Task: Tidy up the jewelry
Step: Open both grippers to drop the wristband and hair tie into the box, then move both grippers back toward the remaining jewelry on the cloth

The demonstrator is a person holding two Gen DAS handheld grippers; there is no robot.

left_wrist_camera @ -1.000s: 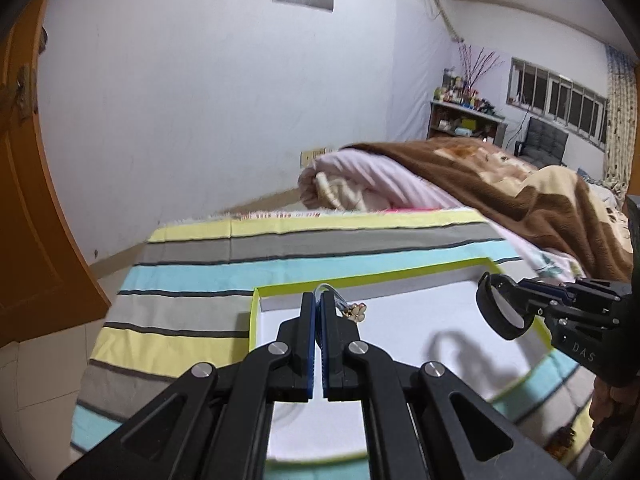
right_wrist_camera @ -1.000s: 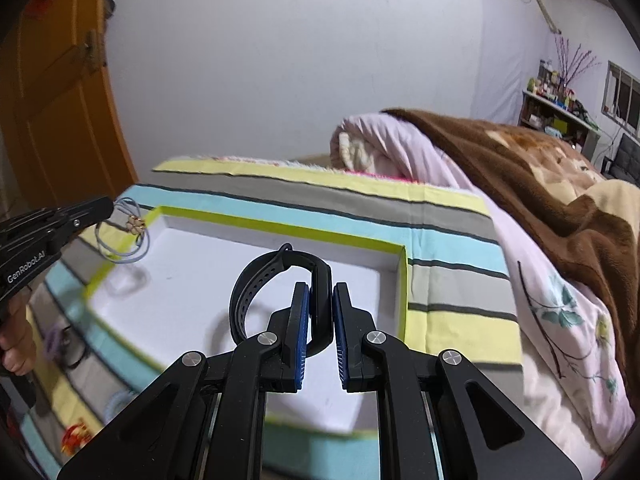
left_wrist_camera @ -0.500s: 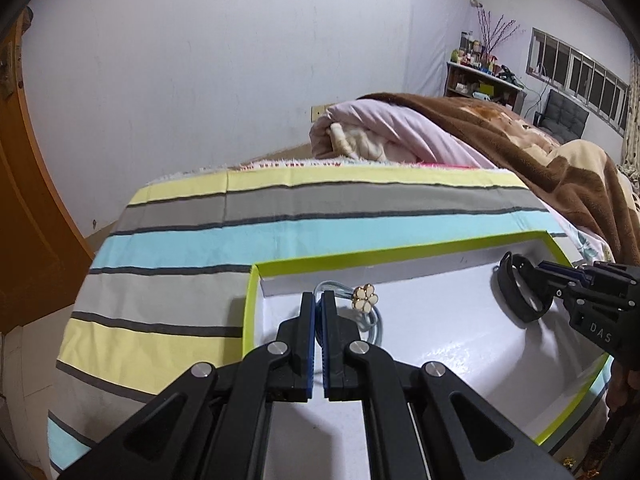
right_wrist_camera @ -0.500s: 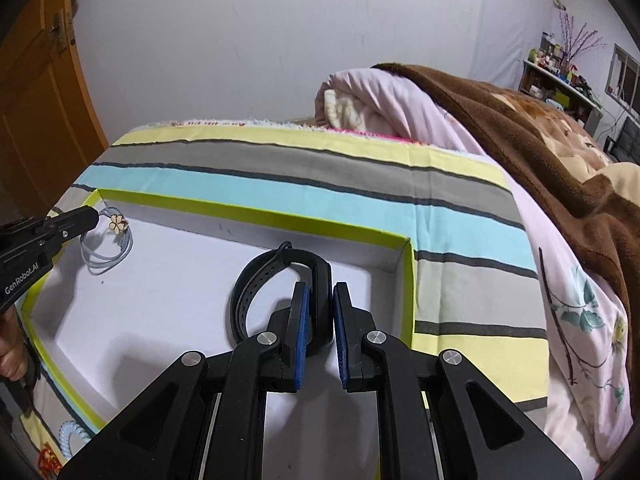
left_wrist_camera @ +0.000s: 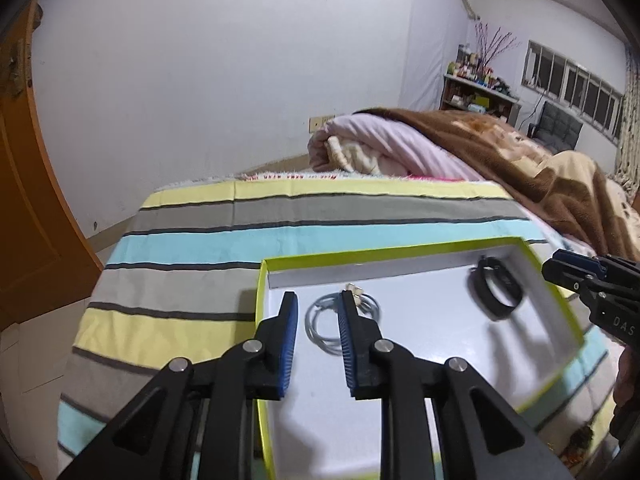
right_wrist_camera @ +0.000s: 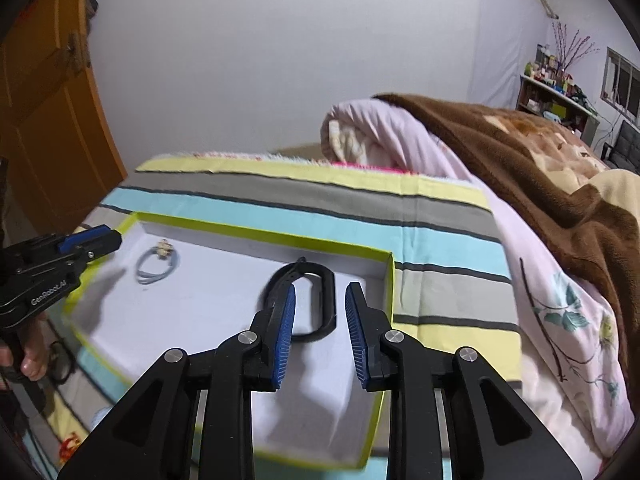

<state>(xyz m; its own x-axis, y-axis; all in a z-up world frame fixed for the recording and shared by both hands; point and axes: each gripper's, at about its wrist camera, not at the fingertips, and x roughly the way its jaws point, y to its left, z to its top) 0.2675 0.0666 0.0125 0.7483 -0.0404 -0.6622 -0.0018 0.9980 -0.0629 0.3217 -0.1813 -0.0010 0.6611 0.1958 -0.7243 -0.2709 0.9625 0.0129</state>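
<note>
A shallow white tray with a lime-green rim (left_wrist_camera: 440, 247) (right_wrist_camera: 260, 236) lies on the striped bedspread. A pale blue hair tie with a flower charm (left_wrist_camera: 324, 320) (right_wrist_camera: 154, 266) lies on the tray floor near its left end. A black wristband (left_wrist_camera: 496, 286) (right_wrist_camera: 320, 300) lies near its right end. My left gripper (left_wrist_camera: 318, 312) is open and empty, hovering over the hair tie; it also shows in the right wrist view (right_wrist_camera: 96, 240). My right gripper (right_wrist_camera: 320, 300) is open and empty above the wristband; it also shows in the left wrist view (left_wrist_camera: 568, 266).
The striped bedspread (left_wrist_camera: 320, 216) covers the bed end. A rolled pink quilt (right_wrist_camera: 380, 140) and brown blanket (right_wrist_camera: 540, 160) lie behind. An orange door (right_wrist_camera: 44, 120) stands left. Small items (right_wrist_camera: 68, 446) lie on the bedspread in front of the tray.
Both grippers have opened. The hair tie has left my left gripper and the wristband my right; both now lie on the tray floor, and the grippers have drawn back slightly.
</note>
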